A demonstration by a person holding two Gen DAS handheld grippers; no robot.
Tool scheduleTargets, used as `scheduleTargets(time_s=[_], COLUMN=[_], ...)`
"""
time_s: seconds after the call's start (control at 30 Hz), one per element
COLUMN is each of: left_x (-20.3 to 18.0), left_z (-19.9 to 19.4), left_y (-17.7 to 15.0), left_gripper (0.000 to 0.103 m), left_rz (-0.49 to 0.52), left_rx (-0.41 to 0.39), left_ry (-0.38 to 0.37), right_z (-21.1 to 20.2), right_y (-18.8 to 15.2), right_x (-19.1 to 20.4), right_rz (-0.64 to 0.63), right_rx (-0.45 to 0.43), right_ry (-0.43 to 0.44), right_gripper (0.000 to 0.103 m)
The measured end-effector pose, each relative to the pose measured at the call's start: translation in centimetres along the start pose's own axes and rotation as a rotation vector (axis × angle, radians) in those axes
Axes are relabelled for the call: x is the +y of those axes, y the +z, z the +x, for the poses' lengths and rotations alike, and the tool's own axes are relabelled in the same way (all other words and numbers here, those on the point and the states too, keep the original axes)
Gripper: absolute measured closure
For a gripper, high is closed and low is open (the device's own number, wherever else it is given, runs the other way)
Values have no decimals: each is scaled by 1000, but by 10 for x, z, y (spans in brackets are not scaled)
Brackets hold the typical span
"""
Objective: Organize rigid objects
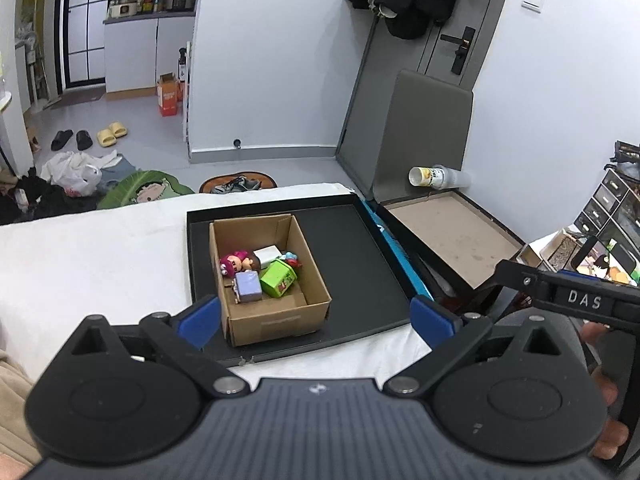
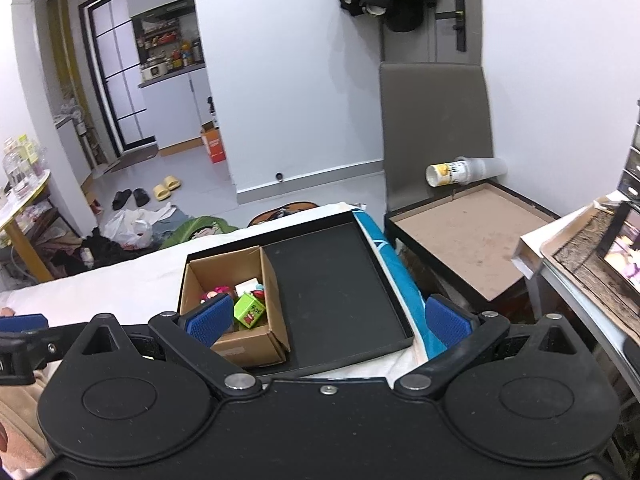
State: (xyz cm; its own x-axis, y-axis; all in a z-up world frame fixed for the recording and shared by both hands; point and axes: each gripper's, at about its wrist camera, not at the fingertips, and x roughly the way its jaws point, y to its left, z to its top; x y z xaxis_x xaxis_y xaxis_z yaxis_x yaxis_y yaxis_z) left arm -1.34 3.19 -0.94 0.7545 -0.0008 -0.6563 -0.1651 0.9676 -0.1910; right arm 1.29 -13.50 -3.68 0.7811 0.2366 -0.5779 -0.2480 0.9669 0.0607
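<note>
Well, cardboard box (image 1: 276, 312) hugging black tray (image 1: 360, 264) edge (left)

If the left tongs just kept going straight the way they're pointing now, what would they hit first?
Probably the cardboard box on the black tray. The left tongs stand open and empty, aimed down at its near wall; depth is hard to judge, so they might land on the toys inside, like the green cube.

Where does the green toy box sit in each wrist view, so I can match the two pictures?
Left wrist view: the green toy box lies inside the cardboard box, just left of picture centre.
Right wrist view: it lies in the same cardboard box, lower left of centre, beside a blue finger pad.
Shared landmark: the black tray under the box.
</note>
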Motion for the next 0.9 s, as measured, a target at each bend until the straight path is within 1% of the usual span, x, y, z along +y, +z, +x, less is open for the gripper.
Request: scheduleTargets(time_s=[0.1, 0.23, 0.33, 0.43, 0.57, 0.9], left_x=[-2, -4, -6, -11, -12, -4], left_z=[-1, -3, -8, -11, -14, -12], left_y=[-2, -3, -4, -4, -5, -11], left_gripper=[3, 3, 3, 3, 3, 3], left_rz=[11, 14, 9, 33, 34, 17], left_rx=[0, 0, -8, -17, -25, -5], left_ry=[14, 17, -10, 4, 5, 32], right_z=[-2, -2, -3, -4, -6, -9], right_y=[-2, -6, -8, -9, -11, -9], right_x=[1, 2, 5, 8, 9, 11], right_rz=[3, -13, -14, -27, -27, -22], right_rx=[-13, -2, -3, -4, 8, 6], right_ry=[-52, -64, -54, -51, -34, -43], right_gripper=[0, 0, 0, 0, 0, 0])
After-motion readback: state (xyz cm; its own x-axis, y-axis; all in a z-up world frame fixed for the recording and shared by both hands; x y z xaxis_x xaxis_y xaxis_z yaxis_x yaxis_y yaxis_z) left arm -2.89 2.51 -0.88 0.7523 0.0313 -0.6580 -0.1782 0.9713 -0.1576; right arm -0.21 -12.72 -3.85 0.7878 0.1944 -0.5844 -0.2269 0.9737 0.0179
